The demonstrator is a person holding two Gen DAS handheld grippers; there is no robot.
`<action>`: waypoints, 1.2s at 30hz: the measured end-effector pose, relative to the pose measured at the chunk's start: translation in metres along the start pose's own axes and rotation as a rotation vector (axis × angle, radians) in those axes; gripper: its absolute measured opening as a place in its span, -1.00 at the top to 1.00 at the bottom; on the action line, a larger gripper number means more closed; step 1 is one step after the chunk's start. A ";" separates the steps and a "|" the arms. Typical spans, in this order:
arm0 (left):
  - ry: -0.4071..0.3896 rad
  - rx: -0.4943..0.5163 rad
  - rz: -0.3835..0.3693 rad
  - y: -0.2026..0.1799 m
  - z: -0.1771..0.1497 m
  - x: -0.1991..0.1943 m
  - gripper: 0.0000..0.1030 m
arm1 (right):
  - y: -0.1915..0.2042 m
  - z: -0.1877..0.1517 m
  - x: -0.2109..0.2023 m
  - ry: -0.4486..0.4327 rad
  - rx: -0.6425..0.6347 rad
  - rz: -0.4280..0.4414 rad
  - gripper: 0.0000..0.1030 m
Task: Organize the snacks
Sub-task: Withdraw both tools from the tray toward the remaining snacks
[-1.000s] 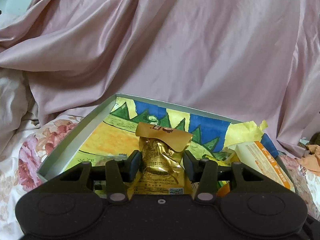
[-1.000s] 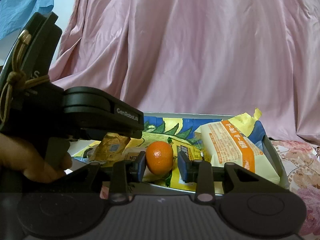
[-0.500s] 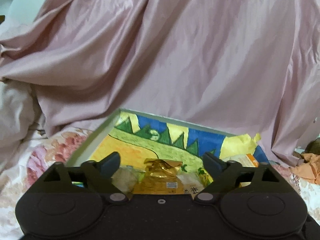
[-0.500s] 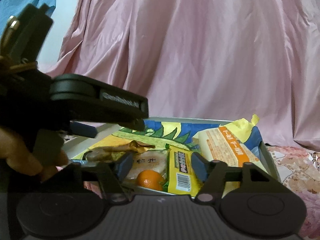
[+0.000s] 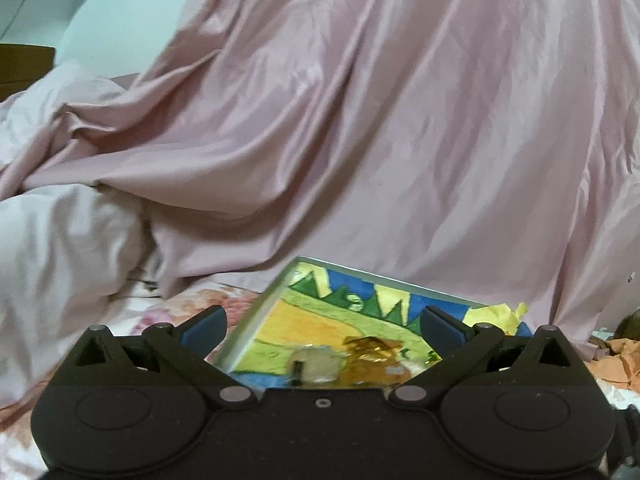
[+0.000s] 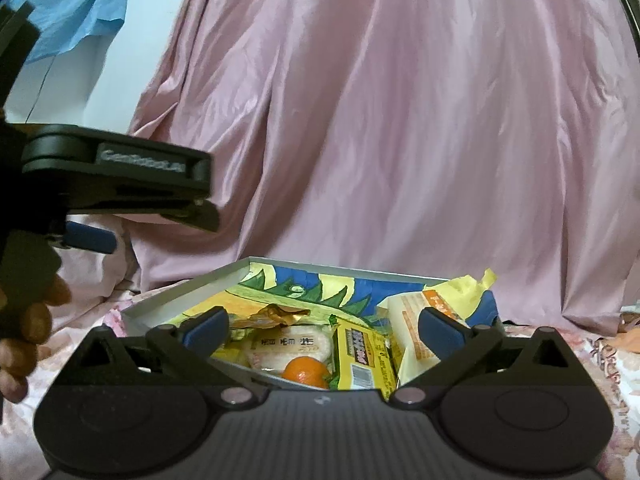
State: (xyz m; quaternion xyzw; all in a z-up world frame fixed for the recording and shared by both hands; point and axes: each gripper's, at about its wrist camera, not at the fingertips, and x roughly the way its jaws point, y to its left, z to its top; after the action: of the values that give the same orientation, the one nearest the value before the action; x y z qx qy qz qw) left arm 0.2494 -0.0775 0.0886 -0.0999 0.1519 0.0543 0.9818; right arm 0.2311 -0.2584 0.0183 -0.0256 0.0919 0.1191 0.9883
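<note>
With both the left gripper (image 5: 322, 330) and right gripper (image 6: 324, 330) being spread wide and empty, the orange (image 6: 306, 372) could be rolled out of the crowded box (image 6: 180, 292) if nudged.

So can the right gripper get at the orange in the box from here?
Probably yes: the right gripper has its jaws opening with nothing between them, and the orange lies uncovered at the box's near edge, flanked by packets.

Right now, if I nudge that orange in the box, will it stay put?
Probably not. The orange is round and smooth, so it is apt to roll. The round white packet and the yellow packet flank it and may check it. It looks firm enough for the pads.
</note>
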 end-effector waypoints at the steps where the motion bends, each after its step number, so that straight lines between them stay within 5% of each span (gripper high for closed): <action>1: -0.003 0.003 0.006 0.004 -0.002 -0.006 -0.98 | 0.001 0.001 -0.004 -0.001 -0.003 -0.002 -0.99; 11: 0.013 0.050 0.053 0.040 -0.027 -0.054 -0.99 | 0.021 0.004 -0.057 -0.049 -0.067 0.000 -1.00; 21: 0.067 0.068 0.068 0.070 -0.058 -0.091 -0.99 | 0.041 -0.007 -0.095 0.021 -0.054 0.023 -1.00; 36: 0.177 0.102 0.096 0.097 -0.106 -0.124 -0.99 | 0.073 -0.041 -0.112 0.311 -0.089 0.041 -0.99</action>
State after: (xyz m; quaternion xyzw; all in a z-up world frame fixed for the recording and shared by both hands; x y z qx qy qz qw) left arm 0.0886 -0.0150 0.0108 -0.0468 0.2454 0.0843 0.9646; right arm 0.0993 -0.2163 -0.0031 -0.0853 0.2388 0.1380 0.9574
